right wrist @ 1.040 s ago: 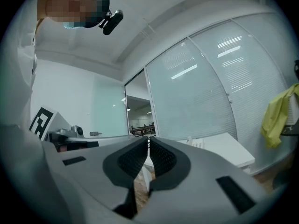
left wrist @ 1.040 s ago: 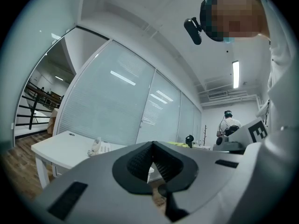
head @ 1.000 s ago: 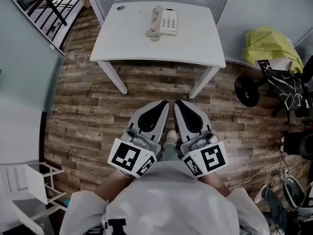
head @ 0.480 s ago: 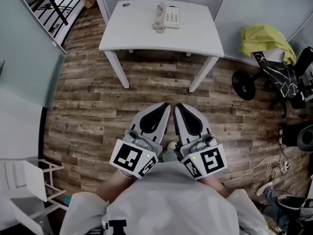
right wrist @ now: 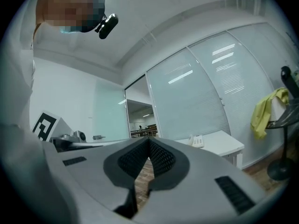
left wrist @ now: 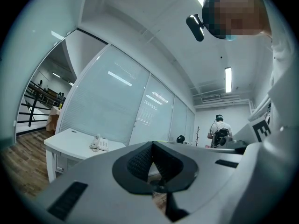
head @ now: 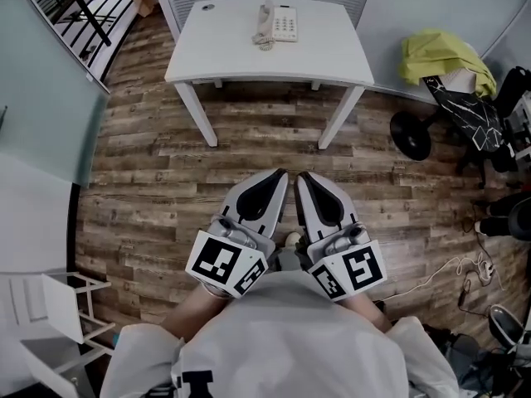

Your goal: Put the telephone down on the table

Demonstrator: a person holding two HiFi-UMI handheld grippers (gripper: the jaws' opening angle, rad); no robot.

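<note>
Phone: the white corded desk telephone (head: 276, 23) lay flat on the white rectangular table (head: 216, 52), toward the far edge. Handset sat in the cradle on the base's left side, coiled cord bunched at the near end.
Long axis: ran away from the person, approx. in line w/ the way both grippers pointed.
Bearing: straight ahead of the fingertips, across a stretch of brown wood-plank floor (head: 158, 181). Well apart, no contact.
Left gripper (head: 279, 174): jaws pressed together, pads meeting, nothing btwn them. In the left gripper view the telephone (left wrist: 99, 144) sat ahead and to the left on the tabletop.
Right gripper (head: 302, 175): likewise closed & empty. In the right gripper view the telephone (right wrist: 197, 141) sat ahead and to the right.
Nearer hand: grippers were side by side, tips just beside each other. The phone lined up a shade more w/ the left tip, so the left was prob. marginally nearer, close to even.
Task status: judged as phone already resting on the table, held by neither gripper. Any handling would first need a walk-up to the table.
Surroundings: a yellow-green cloth (head: 436, 56) was draped over dark gear right of the table.
</note>
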